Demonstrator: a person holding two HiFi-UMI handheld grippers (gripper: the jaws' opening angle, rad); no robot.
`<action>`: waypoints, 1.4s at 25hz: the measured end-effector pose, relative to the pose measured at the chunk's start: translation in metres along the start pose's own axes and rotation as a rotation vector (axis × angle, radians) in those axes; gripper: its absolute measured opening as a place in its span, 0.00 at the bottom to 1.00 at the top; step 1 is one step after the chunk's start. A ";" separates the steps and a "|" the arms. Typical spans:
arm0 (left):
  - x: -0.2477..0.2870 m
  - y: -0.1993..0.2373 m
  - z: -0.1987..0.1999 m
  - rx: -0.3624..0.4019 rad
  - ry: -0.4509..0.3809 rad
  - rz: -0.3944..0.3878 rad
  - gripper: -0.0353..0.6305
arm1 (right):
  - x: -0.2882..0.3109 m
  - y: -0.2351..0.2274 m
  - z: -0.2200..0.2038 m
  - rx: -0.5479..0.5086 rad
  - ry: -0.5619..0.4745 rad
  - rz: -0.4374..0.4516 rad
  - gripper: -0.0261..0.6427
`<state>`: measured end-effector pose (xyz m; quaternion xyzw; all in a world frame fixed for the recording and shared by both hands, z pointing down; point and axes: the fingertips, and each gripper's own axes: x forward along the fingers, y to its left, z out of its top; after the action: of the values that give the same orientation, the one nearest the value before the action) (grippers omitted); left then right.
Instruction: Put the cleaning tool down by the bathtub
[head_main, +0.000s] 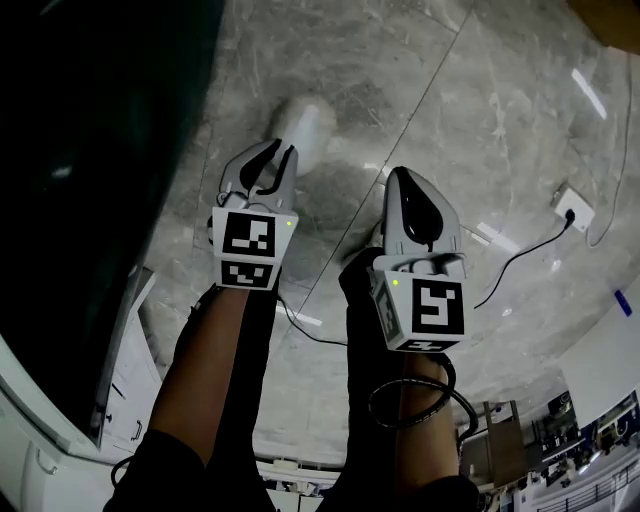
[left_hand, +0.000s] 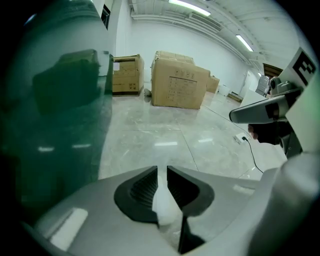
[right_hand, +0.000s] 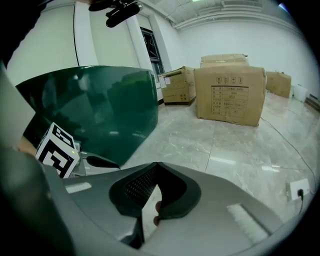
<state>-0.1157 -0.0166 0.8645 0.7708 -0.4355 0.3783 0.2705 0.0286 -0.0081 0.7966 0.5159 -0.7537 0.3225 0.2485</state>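
Observation:
A white, blurred cleaning tool (head_main: 302, 125) sticks out past my left gripper (head_main: 281, 152) and hangs over the marble floor. In the left gripper view the same white tool (left_hand: 164, 202) sits between the nearly closed dark pads, with my left gripper (left_hand: 162, 171) shut on it. The dark green bathtub (head_main: 90, 150) fills the left side, close to that gripper, and its wall (left_hand: 50, 125) looms at the left. My right gripper (head_main: 396, 175) hangs beside the left one; its jaws (right_hand: 156, 166) meet at the tips with nothing between them. The tub's curved wall (right_hand: 100, 105) rises behind.
Several cardboard boxes (left_hand: 177, 82) stand across the grey marble floor (head_main: 470, 90). A wall-type socket with a black cable (head_main: 572, 210) lies on the floor at the right. White fittings (head_main: 120, 380) edge the tub at the lower left.

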 end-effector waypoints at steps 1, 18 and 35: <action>-0.004 0.000 0.004 0.000 -0.002 0.003 0.13 | -0.003 0.002 0.005 -0.001 -0.003 0.000 0.07; -0.089 -0.010 0.072 0.055 -0.048 0.000 0.05 | -0.071 0.029 0.071 0.014 -0.047 -0.026 0.07; -0.173 -0.026 0.170 0.109 -0.173 0.013 0.05 | -0.139 0.040 0.164 0.005 -0.165 -0.065 0.07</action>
<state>-0.0917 -0.0509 0.6241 0.8113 -0.4409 0.3354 0.1869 0.0317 -0.0338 0.5791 0.5654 -0.7537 0.2727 0.1947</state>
